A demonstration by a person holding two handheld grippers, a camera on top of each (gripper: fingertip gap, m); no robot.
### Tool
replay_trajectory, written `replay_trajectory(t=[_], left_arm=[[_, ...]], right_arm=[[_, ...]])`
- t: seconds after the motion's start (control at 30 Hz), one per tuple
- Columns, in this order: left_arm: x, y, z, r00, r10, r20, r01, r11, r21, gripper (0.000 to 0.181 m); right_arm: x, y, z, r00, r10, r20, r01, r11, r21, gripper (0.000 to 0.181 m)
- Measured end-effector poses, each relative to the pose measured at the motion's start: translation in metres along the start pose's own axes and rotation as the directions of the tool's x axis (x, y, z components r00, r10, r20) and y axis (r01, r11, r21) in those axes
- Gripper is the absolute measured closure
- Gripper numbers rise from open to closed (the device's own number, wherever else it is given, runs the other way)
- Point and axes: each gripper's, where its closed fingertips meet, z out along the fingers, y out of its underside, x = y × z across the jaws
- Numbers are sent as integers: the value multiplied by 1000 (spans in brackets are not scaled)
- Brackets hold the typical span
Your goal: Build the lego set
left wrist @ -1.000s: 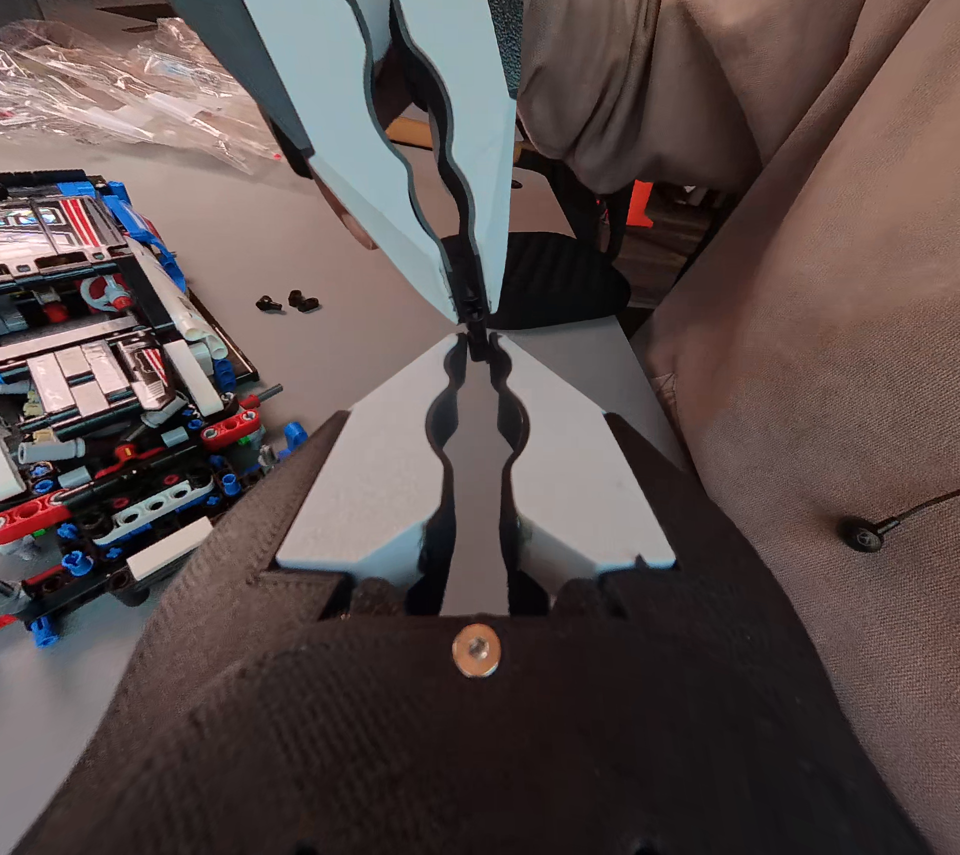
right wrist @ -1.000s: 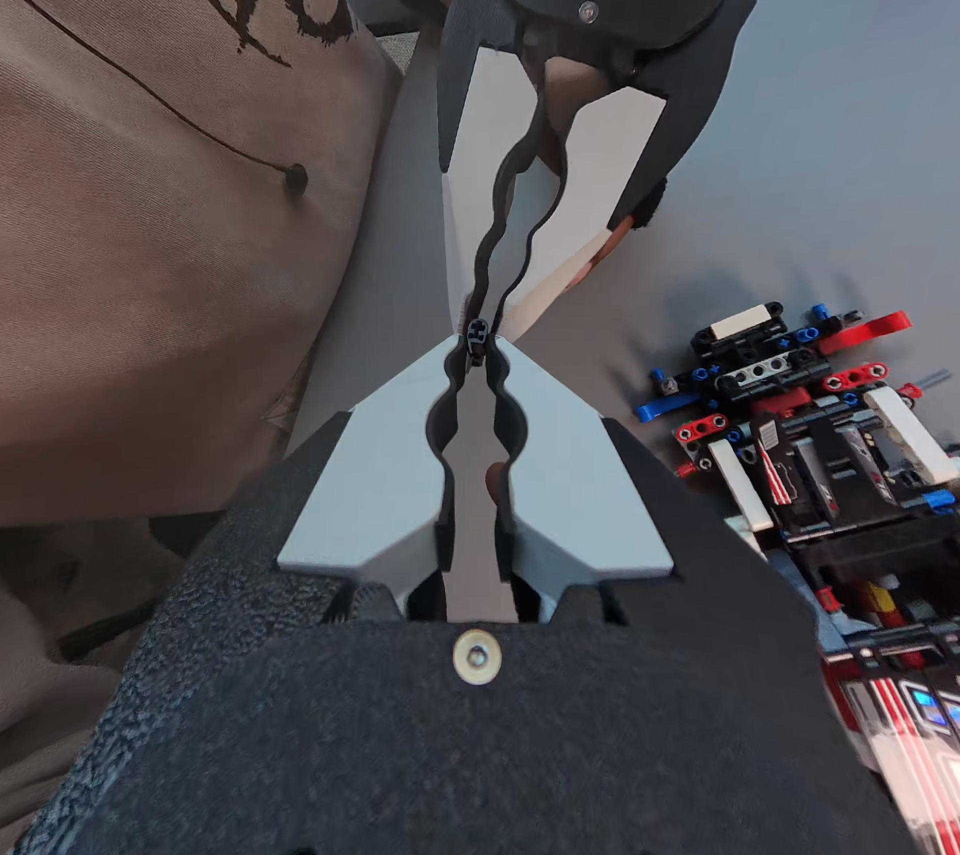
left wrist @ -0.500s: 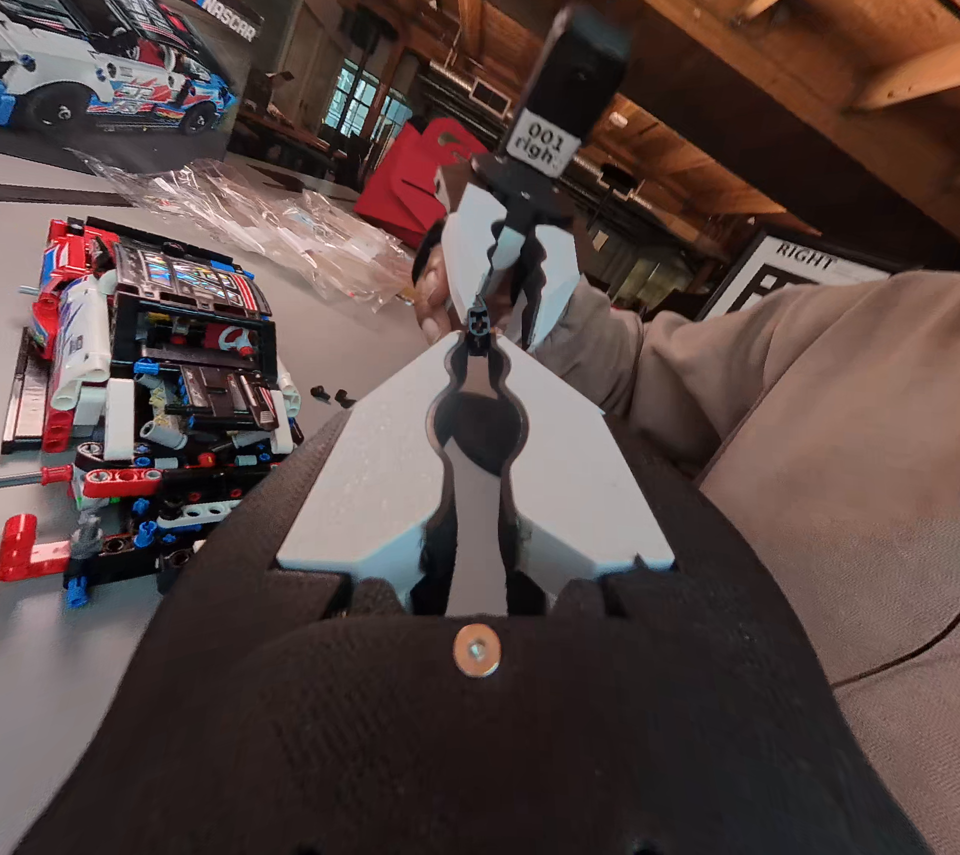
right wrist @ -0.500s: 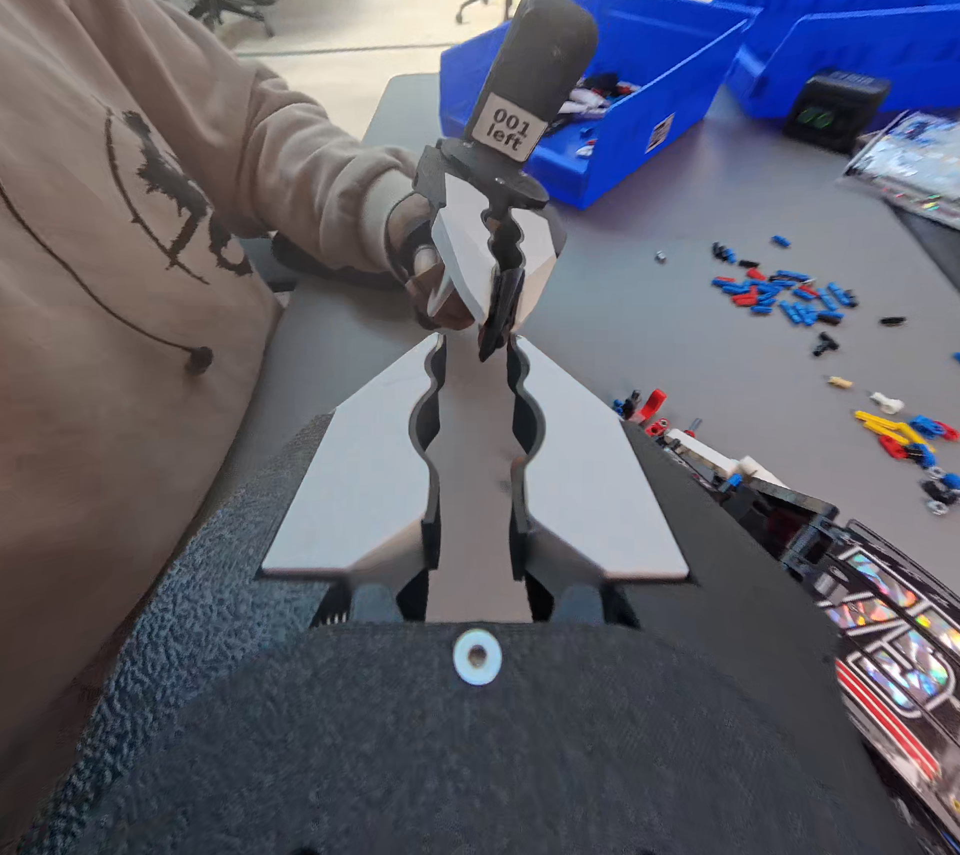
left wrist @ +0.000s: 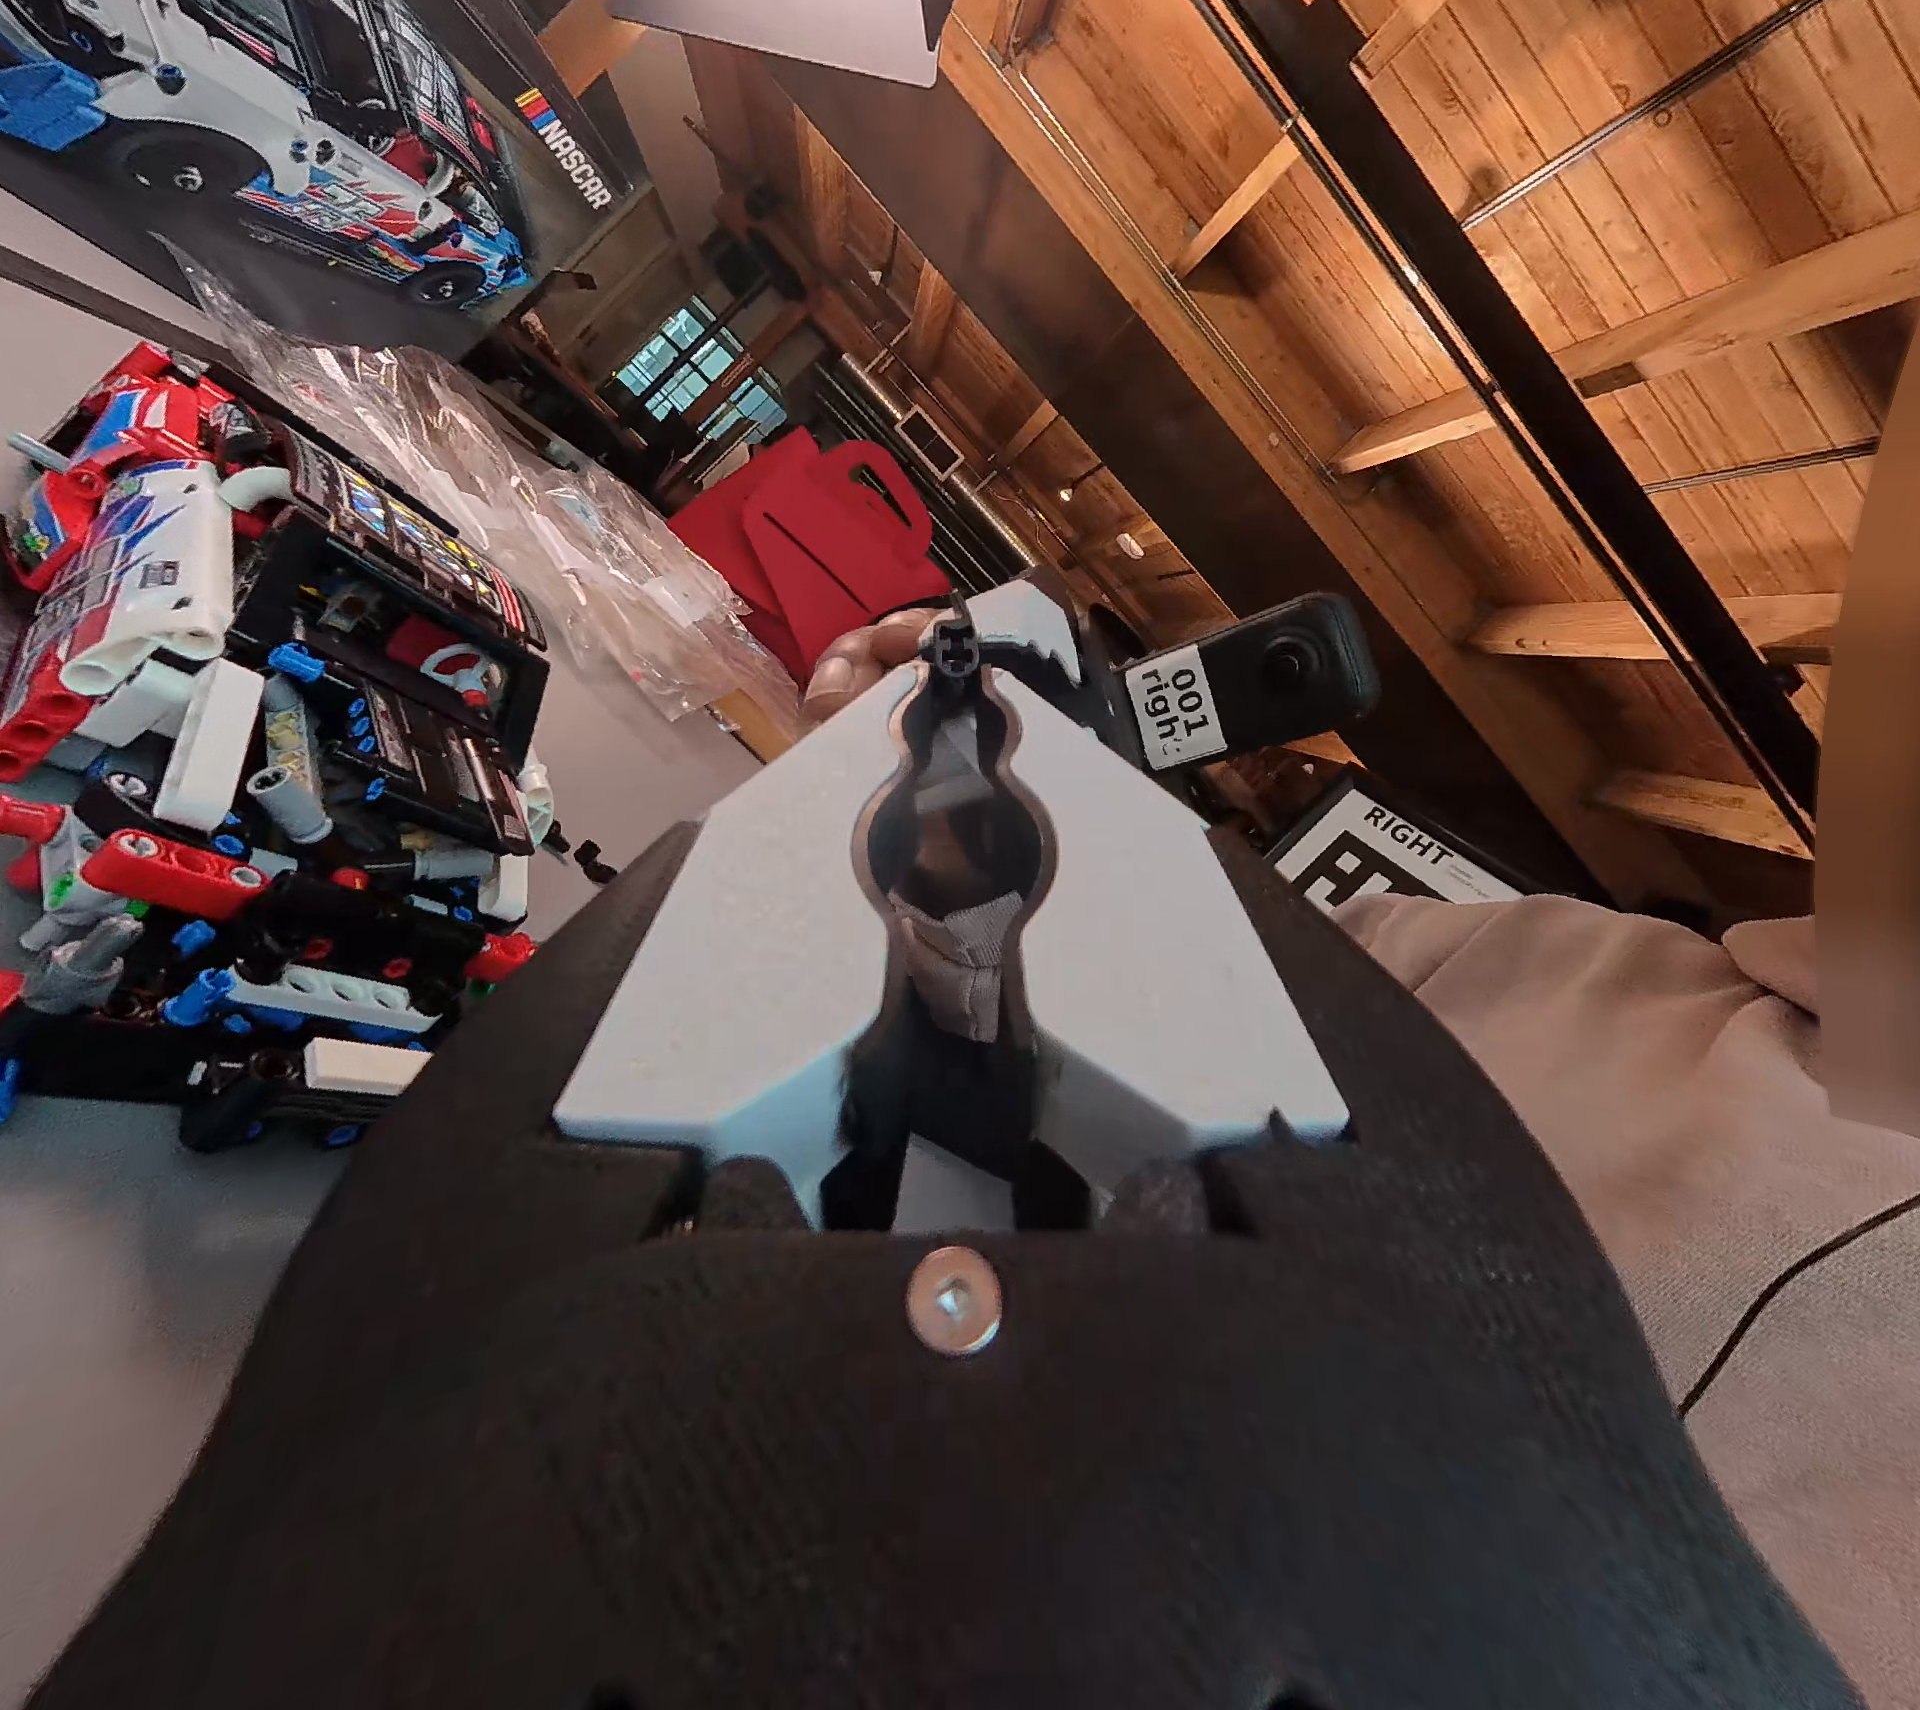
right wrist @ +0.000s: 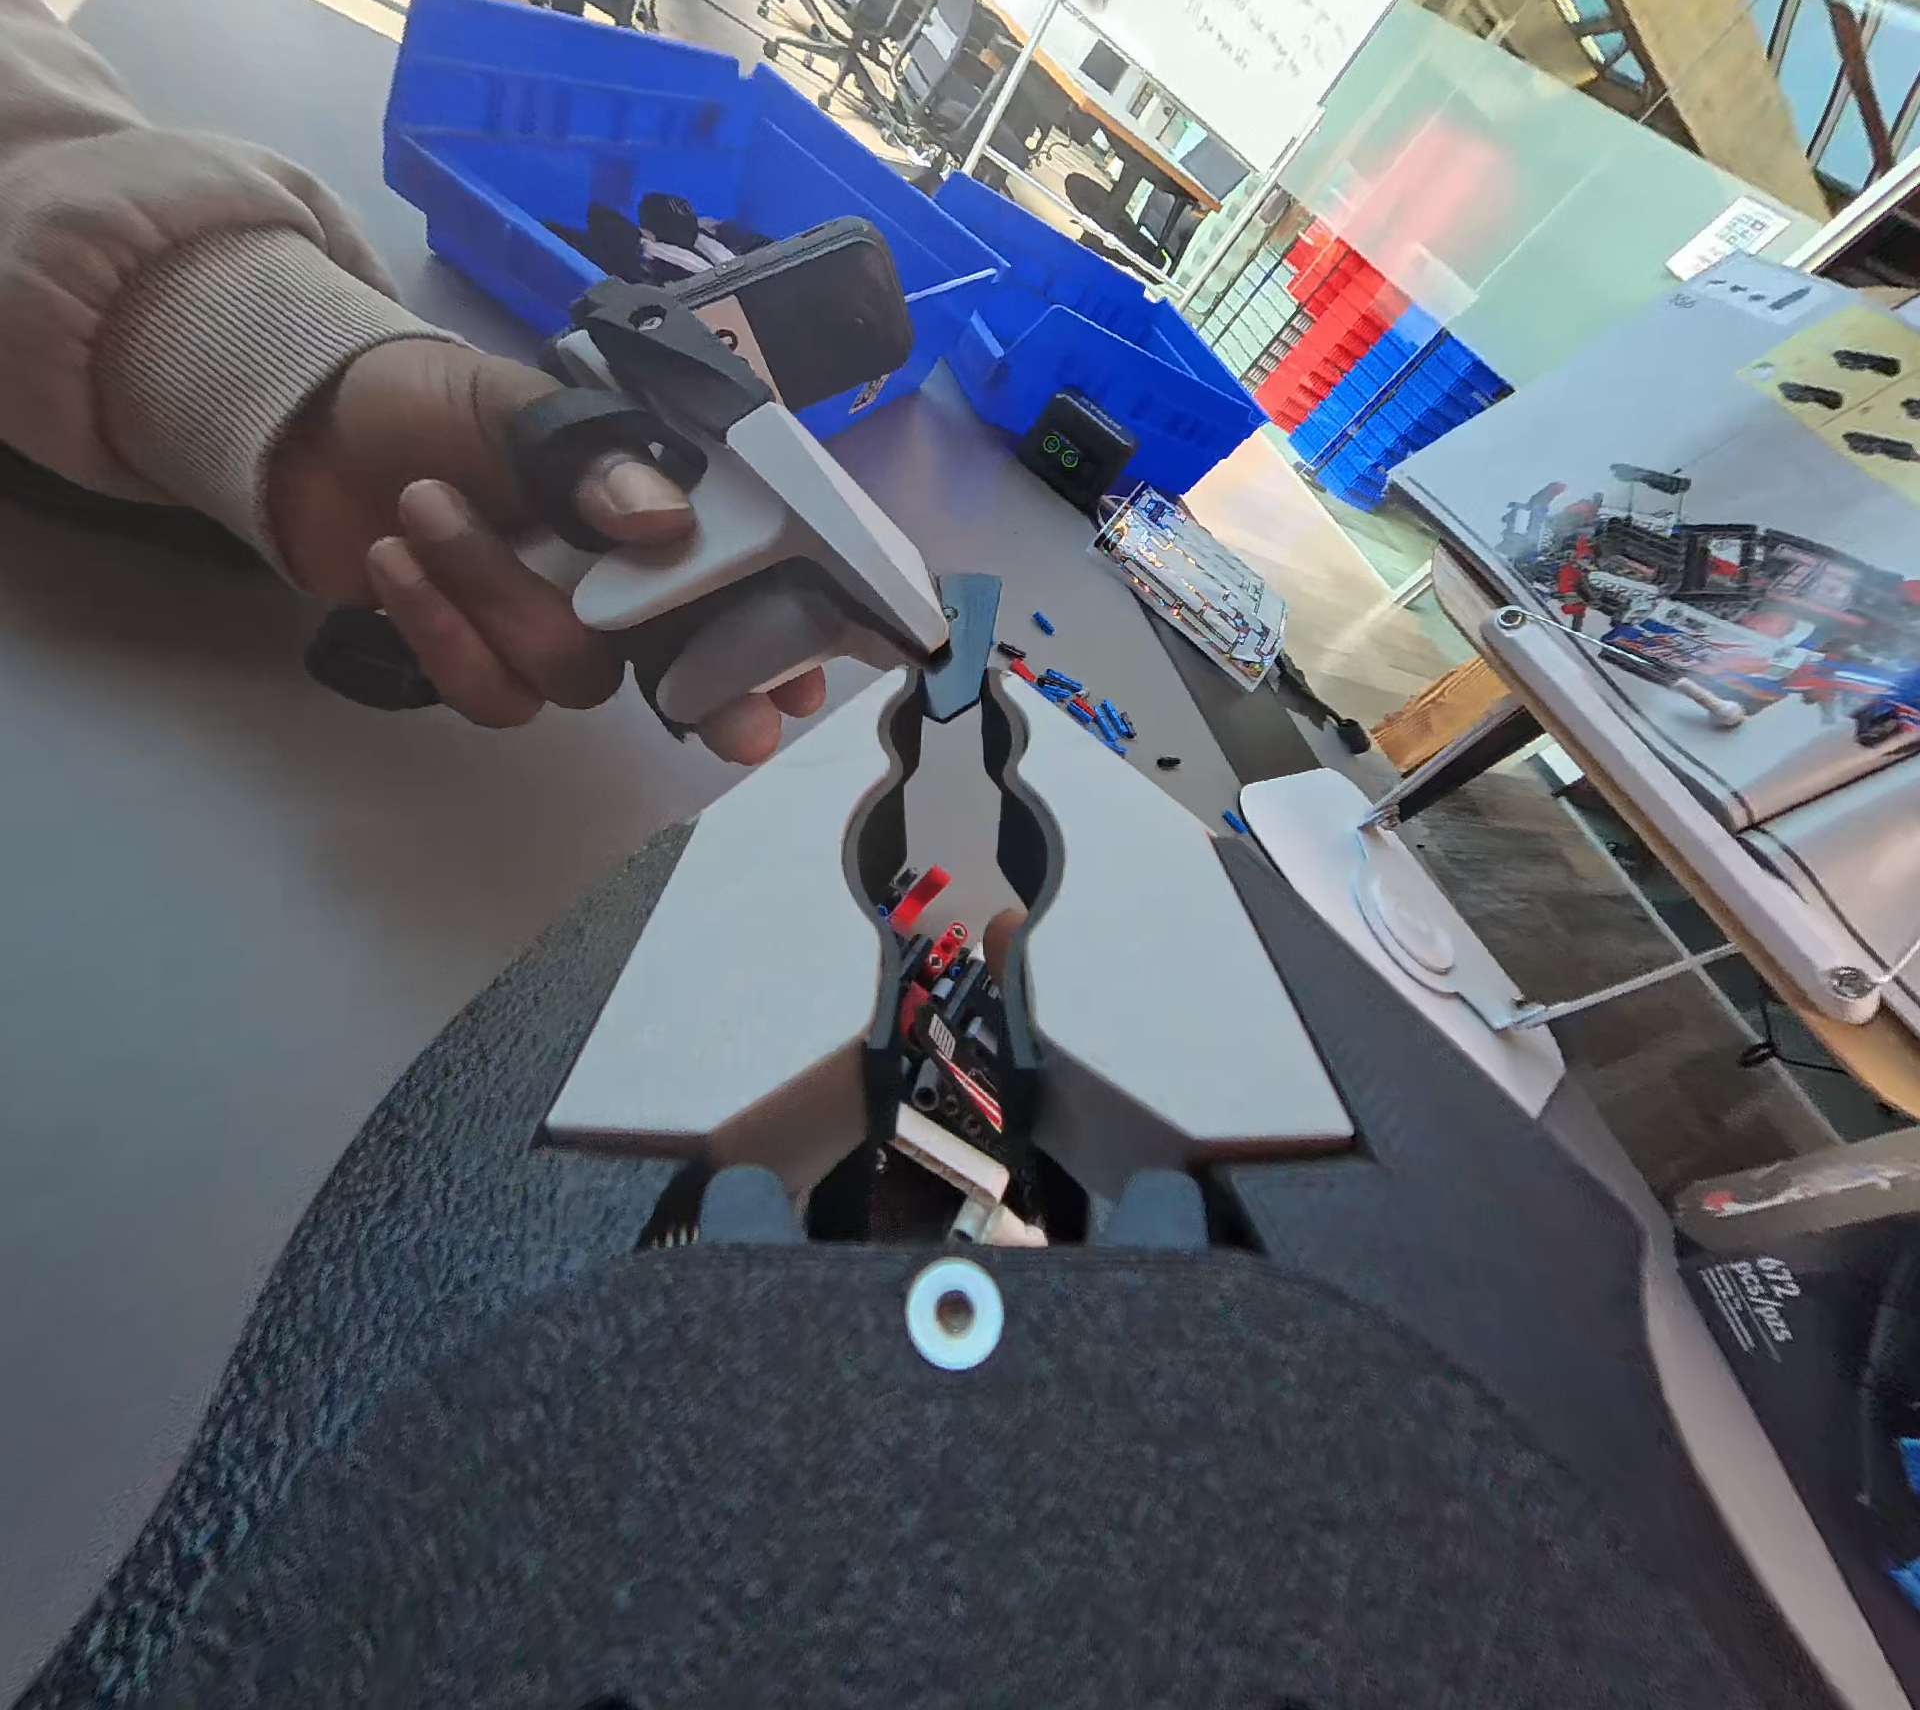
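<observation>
A small black connector piece point(left wrist: 954, 652) is pinched at the tips of the left gripper point(left wrist: 954, 673), held up off the grey table point(left wrist: 125, 1297). The right gripper point(right wrist: 951, 694) is spread, nothing gripped. The half-built car point(left wrist: 260, 787) is parked on the table's left.

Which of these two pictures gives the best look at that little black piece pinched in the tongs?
The left wrist view. There the small black piece sits clamped at the tips of the left tongs, outlined against the background. In the right wrist view the left tongs appear side-on, and the piece itself cannot be made out.
</observation>
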Motion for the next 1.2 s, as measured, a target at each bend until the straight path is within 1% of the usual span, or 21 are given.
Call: replay_trajectory(t=[0.13,0.27,0.33,0.4,0.53,0.73,0.87,1.0,1.2], left_arm=[[5,1,1,999,30,-21,-30,999,-35,176],[16,1,2,990,131,-55,-136,986,-94,154],[17,1,1,979,201,-45,-205,971,-124,149],[17,4,1,966,257,-38,-260,953,-158,148],[11,12,2,944,329,-17,-325,920,-220,151],[3,16,2,957,290,-1,-283,932,-226,156],[5,19,2,958,286,-16,-282,931,-232,166],[2,20,2,955,296,-3,-288,926,-246,175],[-3,23,2,966,258,10,-248,935,-253,175]], right_arm=[[-1,-4,-3,999,24,41,-26,999,36,172],[0,-5,-14,993,49,104,-56,996,64,172],[1,-6,-19,990,62,129,-72,995,74,172],[3,-5,-23,990,58,128,-68,994,80,172],[2,-2,-26,991,48,127,-58,995,78,172],[-8,3,-23,989,21,146,-30,998,59,172],[-13,8,-20,987,10,162,-17,999,41,172],[-18,10,-18,983,25,183,-34,998,46,172],[-18,15,-19,983,48,180,-59,997,56,172]])
